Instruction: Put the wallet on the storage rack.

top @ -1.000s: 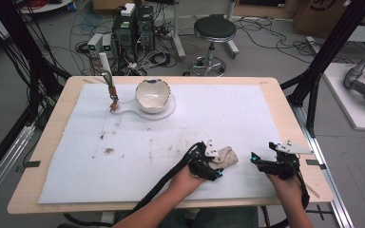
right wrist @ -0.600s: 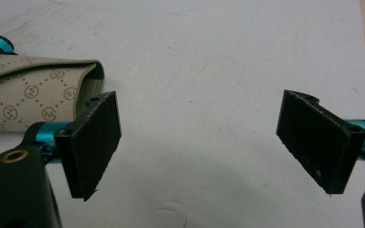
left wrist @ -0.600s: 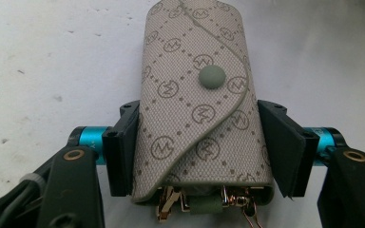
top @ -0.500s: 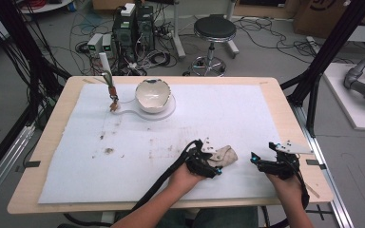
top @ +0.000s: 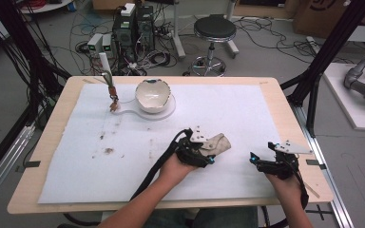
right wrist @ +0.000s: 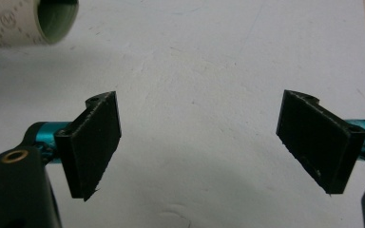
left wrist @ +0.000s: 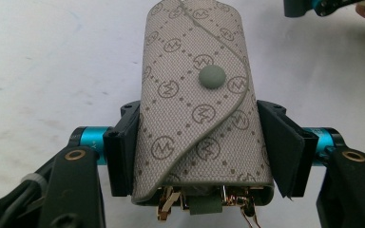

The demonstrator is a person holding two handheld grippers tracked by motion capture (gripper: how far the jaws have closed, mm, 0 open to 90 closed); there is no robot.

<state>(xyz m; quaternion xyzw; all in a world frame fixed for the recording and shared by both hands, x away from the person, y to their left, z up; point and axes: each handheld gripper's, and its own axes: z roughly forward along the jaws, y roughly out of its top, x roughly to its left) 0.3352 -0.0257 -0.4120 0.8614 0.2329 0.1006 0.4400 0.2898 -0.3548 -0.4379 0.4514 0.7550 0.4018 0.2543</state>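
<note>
Your left tongs have just been squeezing in and are clamped on the key pouch, lifted just over the counter mat, so pickup looks done, while your right tongs sit wide apart nearby, nothing in them yet.

The key pouch clamped in the left hand-held gripper looks like coated woven canvas, matt beige with a printed monogram, plus a dull grey snap button that looks rubbery or plastic. Shiny gold metal key hooks poke out at its near end. The gripper pads are rough matt black foam or rubber, on glossy teal anodised metal. Under both grippers, the sheet looks like slightly crinkled white paper, matt, over a pale wood desk. Far ahead, a glossy ceramic bowl
</note>
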